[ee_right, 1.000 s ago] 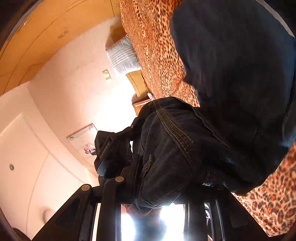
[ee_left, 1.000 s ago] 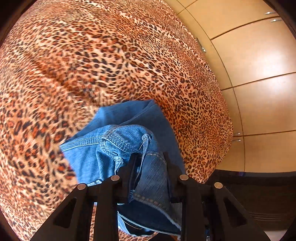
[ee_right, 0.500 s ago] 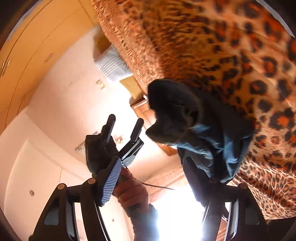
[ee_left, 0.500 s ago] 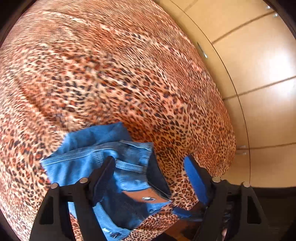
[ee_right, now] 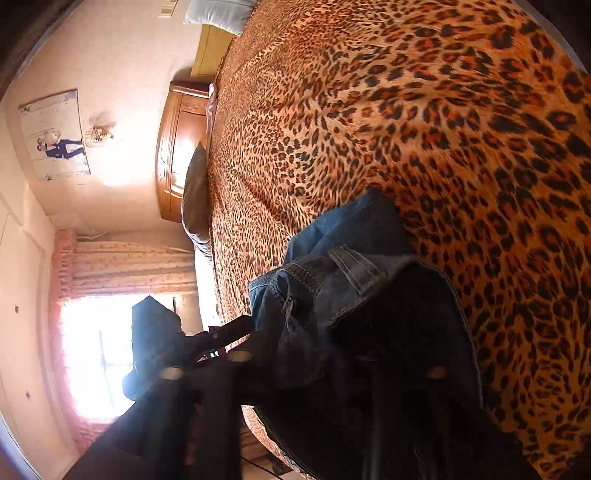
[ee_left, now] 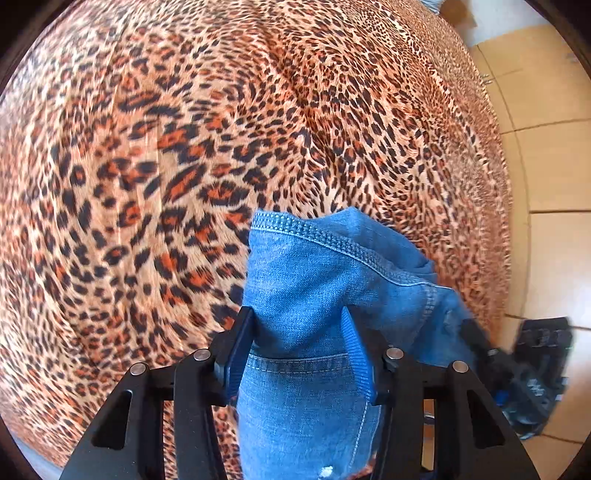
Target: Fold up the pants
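Blue jeans [ee_left: 314, 295] lie bunched near the edge of a bed with a leopard-print cover [ee_left: 184, 147]. My left gripper [ee_left: 297, 325] points steeply down. Its jaws are closing, and a thick fold of denim fills the gap and touches both pads. In the right wrist view the jeans [ee_right: 332, 266] look dark, with the waistband and a belt loop draped over my right gripper [ee_right: 317, 343]. Its blurred fingers are shut, with the denim bunched around them. The right gripper's body [ee_left: 535, 369] shows blurred beside the jeans' right edge. The left gripper's body [ee_right: 159, 339] shows dark against the window.
The leopard cover [ee_right: 443, 129] stretches away from the jeans. Tan wardrobe doors [ee_left: 546, 129] stand past the bed's far side. A wooden headboard [ee_right: 177, 147], a dark cushion [ee_right: 194, 192] and a pale pillow [ee_right: 218, 14] are at the bed's head. A bright curtained window [ee_right: 96, 350] glares.
A second ago both grippers held denim. Half a second ago both stood open, clear of it. Now both have moved back onto the jeans and closed, and both views have rolled.
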Available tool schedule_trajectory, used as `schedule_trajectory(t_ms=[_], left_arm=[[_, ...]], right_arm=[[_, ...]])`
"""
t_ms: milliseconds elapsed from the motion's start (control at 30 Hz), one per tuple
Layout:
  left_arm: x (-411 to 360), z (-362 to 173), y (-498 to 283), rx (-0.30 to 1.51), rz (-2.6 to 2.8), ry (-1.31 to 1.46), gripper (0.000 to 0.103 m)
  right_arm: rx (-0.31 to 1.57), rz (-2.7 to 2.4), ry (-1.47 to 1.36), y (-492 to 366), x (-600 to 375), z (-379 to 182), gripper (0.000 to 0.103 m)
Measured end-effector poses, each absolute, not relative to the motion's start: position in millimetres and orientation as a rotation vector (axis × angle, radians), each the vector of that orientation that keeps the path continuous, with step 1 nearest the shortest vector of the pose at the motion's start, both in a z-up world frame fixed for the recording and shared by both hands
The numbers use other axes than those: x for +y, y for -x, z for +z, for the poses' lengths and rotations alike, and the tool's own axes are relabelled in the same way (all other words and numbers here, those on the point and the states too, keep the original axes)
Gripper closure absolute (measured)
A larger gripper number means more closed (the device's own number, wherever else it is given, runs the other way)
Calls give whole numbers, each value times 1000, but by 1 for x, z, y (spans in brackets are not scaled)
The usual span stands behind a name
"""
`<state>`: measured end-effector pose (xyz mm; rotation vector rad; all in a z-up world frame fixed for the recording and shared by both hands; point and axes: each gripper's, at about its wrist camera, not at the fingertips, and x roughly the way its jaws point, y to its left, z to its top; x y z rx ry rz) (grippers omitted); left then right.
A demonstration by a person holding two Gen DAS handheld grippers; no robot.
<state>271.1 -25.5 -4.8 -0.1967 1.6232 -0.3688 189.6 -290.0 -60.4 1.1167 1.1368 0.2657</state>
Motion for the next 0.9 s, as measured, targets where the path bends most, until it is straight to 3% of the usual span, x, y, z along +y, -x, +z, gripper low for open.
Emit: schedule_trajectory(t_ms=[67, 133, 200, 233, 333, 400, 433, 467, 533, 567, 600, 633, 767, 900], left_arm=[[-42, -11, -273, 1581, -355, 89, 59], [-51, -17, -273, 1564, -338, 31, 59], [-60, -13, -267, 1555, -337, -14, 59], [-67, -10, -264, 1548, -346, -35, 59], [-60, 15, -246, 1507, -370, -101, 56], [-37, 37, -226, 1503, -415, -40, 35], [-30, 39, -210, 1507, -430, 2, 30], [-22, 45, -198, 1513, -449, 28, 29], [-23, 38, -172, 1524, -467, 11, 31], [-27, 28, -162, 1526, -449, -35, 34], [-29, 21, -153, 1532, -439, -77, 38], [-33, 9, -144, 1549, -436, -116, 40], [-32, -17, -134, 1569, -419, -117, 30], [-25, 8, -141, 1557, -470, -95, 37]], right_arm=[[1112, 216, -982, -208, -305, -52, 98], [1221, 158, -931, -213, -315, -72, 96], [1309, 147, -868, -213, -312, -92, 89], [1306, 140, -869, -208, -315, -94, 78], [1205, 188, -1021, -183, -339, -66, 73], [1190, 249, -1015, -161, -343, -46, 51], [1212, 269, -964, -149, -338, -40, 37], [1240, 278, -918, -137, -330, -37, 35], [1286, 331, -900, -120, -311, -45, 35], [1307, 335, -877, -112, -302, -50, 41], [1316, 335, -847, -103, -294, -51, 56], [1322, 340, -824, -94, -287, -53, 83], [1374, 253, -747, -66, -277, -77, 86], [1303, 262, -824, -64, -298, -45, 78]])
